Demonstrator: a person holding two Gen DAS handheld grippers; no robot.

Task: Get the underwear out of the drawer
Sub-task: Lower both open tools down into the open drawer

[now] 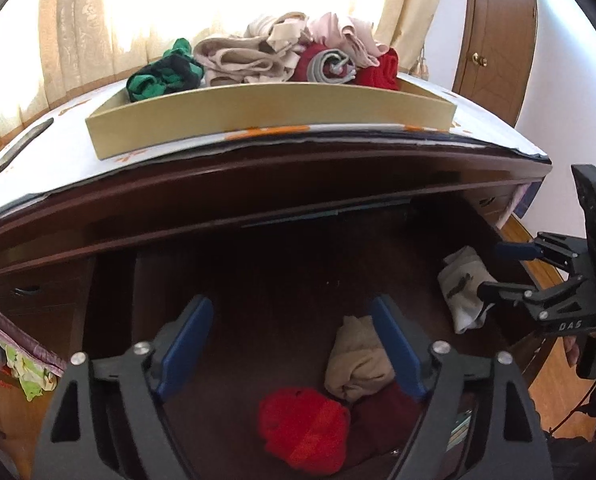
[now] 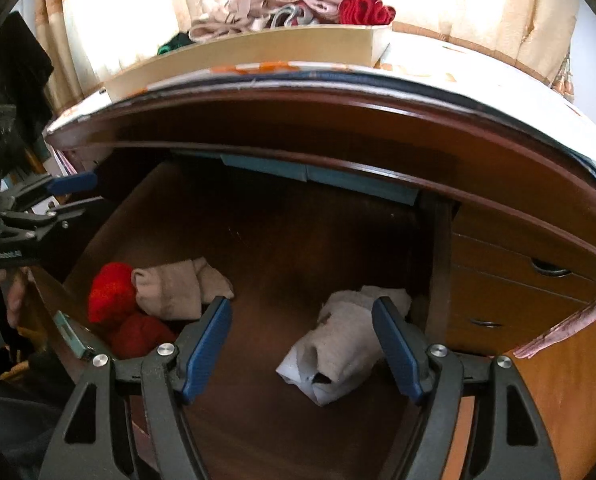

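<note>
Left tool (image 1: 292, 344): jaws apart, empty, blue ribbed pads. Drawer (image 2: 282, 240), dark wood, holds underwear: fuzzy red bundle (image 1: 303, 428), beige roll (image 1: 355, 360) at one o'clock of it, white roll (image 2: 337, 344). Right tool (image 2: 301, 346), lettered "DAS", straddles the white roll, jaws apart.

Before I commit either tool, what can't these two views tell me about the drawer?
- Dark red garment: left wrist view, partly behind the left tool's finger.
- Drawer back: both views, in shadow under the desktop.
- Drawer front: right wrist view, covered by tool frame.
</note>
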